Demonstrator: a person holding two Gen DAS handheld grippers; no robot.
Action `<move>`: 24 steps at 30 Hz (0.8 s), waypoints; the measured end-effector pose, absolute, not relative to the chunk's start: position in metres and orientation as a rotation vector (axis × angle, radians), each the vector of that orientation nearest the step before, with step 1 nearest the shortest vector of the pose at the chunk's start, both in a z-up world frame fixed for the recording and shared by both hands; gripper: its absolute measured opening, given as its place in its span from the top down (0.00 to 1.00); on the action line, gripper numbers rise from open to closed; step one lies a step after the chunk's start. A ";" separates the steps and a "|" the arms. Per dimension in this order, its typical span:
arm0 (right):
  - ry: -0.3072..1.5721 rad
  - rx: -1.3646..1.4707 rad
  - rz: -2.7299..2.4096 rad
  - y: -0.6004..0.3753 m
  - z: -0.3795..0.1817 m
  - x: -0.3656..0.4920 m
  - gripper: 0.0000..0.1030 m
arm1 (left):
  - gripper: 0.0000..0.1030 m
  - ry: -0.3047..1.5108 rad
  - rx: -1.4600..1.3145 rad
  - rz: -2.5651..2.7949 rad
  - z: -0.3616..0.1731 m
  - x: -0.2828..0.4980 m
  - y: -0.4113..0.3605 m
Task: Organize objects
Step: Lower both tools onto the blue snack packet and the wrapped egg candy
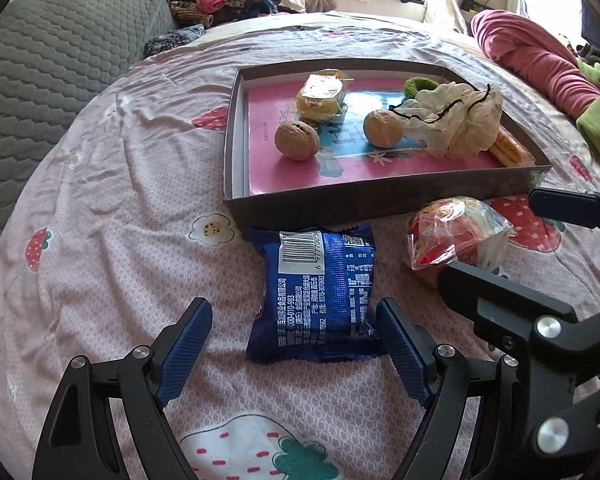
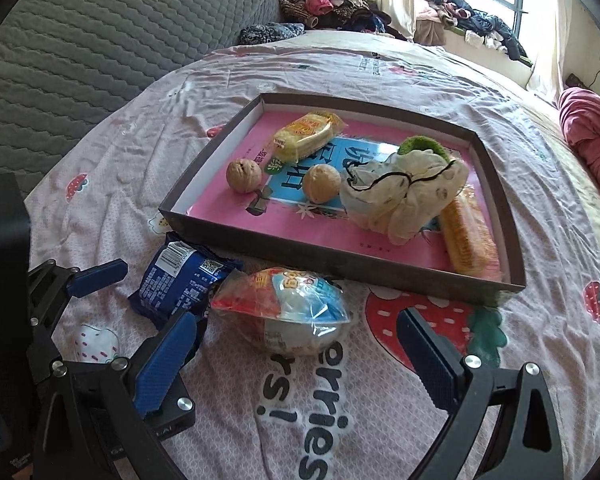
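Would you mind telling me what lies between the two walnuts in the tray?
Nothing: only bare pink-and-blue book cover between the walnuts, in both views.

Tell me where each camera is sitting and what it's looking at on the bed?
Left wrist: sits on the left gripper, looking down along its open blue fingers at the blue snack packet lying between them; the right gripper pokes in beside it.
Right wrist: sits on the right gripper, aimed down at the clear-wrapped cup snack ahead of its open fingers; the left gripper shows at left.
Both share: the tray, its two walnuts, both snacks and the strawberry bedsheet.
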State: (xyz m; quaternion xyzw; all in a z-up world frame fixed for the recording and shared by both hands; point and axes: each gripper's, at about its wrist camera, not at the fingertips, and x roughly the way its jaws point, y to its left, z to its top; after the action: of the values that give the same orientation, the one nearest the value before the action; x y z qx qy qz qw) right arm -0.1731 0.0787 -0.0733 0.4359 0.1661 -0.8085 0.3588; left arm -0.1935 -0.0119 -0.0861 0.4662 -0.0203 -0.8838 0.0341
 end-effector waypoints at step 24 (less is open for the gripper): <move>0.326 1.193 -2.023 0.064 -0.099 -0.192 0.23 | 0.18 0.000 1.423 -2.743 -0.098 -0.210 -0.021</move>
State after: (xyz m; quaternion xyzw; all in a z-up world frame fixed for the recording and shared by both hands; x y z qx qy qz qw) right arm -0.1918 0.0644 -0.0986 0.4661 0.1274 -0.7907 0.3759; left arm -0.2102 -0.0207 -0.0976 0.4603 -0.0001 -0.8874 0.0256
